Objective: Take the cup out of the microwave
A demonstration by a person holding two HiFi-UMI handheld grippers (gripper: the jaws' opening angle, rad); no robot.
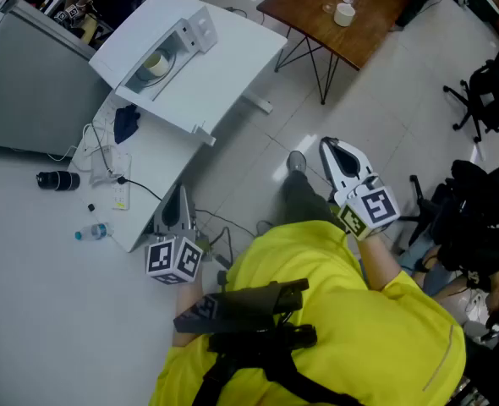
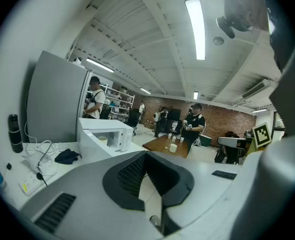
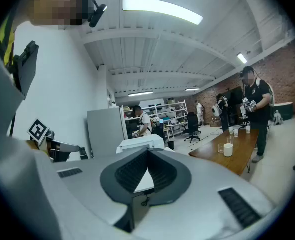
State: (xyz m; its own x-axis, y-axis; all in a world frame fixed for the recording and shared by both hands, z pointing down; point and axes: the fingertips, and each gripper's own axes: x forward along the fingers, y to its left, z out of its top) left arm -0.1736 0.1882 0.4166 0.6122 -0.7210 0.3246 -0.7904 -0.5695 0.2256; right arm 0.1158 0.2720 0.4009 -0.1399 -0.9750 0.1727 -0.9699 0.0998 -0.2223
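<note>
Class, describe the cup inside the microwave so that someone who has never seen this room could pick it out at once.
Start at the long white table, where a white microwave stands with its front open. The cup sits inside that cavity and is pale cream in colour. Unlike the white mug out on the wooden table, it is the only cup enclosed in an appliance.
</note>
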